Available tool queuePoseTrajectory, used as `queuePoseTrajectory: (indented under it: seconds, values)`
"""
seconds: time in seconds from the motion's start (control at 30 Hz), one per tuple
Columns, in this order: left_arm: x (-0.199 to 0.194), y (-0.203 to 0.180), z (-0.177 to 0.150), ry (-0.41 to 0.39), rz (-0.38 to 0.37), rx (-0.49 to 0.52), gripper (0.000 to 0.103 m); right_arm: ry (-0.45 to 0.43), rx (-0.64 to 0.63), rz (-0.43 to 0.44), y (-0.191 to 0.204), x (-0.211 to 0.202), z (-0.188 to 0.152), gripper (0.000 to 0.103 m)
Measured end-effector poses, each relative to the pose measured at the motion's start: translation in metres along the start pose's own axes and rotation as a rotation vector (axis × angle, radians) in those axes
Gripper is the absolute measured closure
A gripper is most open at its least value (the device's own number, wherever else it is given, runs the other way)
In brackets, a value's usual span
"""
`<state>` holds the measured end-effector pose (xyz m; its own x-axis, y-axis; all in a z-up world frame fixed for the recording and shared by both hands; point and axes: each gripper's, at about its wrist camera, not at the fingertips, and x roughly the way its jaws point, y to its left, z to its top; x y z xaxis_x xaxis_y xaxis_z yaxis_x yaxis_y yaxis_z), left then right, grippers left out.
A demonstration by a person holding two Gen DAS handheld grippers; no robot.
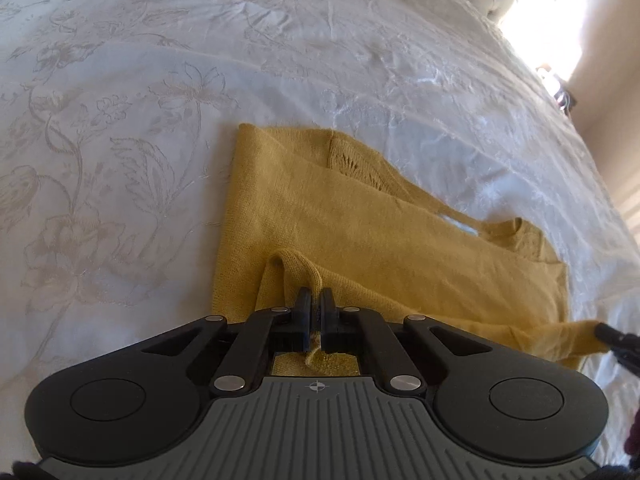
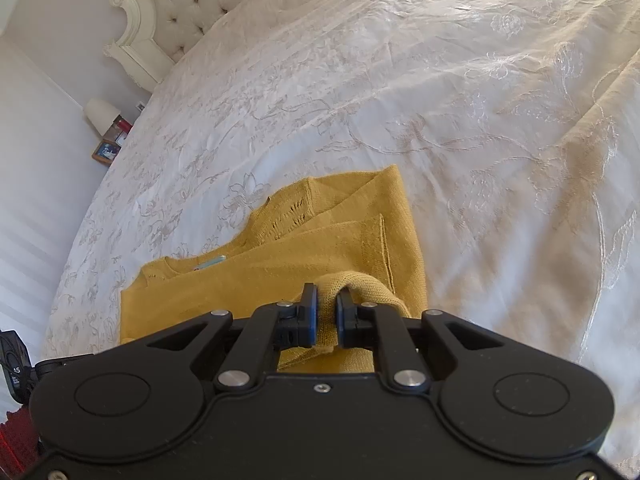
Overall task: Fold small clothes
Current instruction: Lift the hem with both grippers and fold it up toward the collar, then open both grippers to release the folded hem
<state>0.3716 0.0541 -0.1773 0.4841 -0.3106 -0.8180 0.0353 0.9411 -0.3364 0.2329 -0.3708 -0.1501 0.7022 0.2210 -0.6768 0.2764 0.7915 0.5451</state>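
Across the bed (image 1: 160, 80), covered by a white bedspread (image 2: 440, 100) with a pale floral pattern, we see a tufted cream headboard (image 2: 180, 4) at the far end. Beside the bed in the right wrist view stand a white lamp (image 2: 100, 114) and a small framed picture (image 2: 106, 152).

On the bedspread lies the task's thing, a mustard yellow knit sweater (image 1: 360, 232), partly folded, with an openwork pattern near one shoulder and a pale label showing at its neckline (image 2: 210, 263).

We hold its near edge at two places. Our left gripper (image 1: 316, 300) has its fingers closed almost together on a raised fold of the knit, a strand of yarn hanging between them. Our right gripper (image 2: 328, 304) has its fingers closed on another lifted fold, with a narrow gap filled by fabric. In the left wrist view, the tip of the right gripper pinches the sweater at the far right edge.
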Motion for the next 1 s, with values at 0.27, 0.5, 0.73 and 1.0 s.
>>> queuePoseTrajectory:
  seconds: [0.27,0.5,0.73,1.0]
  values:
    - [-0.055,0.006,0.027,-0.227,-0.054,-0.157,0.099,-0.073,-0.026,0.039,0.017,-0.012,0.019,0.085]
    - [-0.013,0.006,0.059,-0.205,-0.010,-0.113,0.099,-0.016,-0.014,-0.039,0.011,0.046,0.048,0.084]
    - [0.009,0.015,0.063,-0.152,0.045,-0.127,0.049,-0.009,-0.042,-0.124,0.008,0.057,0.047,0.042]
    - [-0.023,-0.016,0.031,-0.160,0.050,0.093,0.020,-0.084,-0.149,-0.149,0.023,0.023,0.031,0.026]
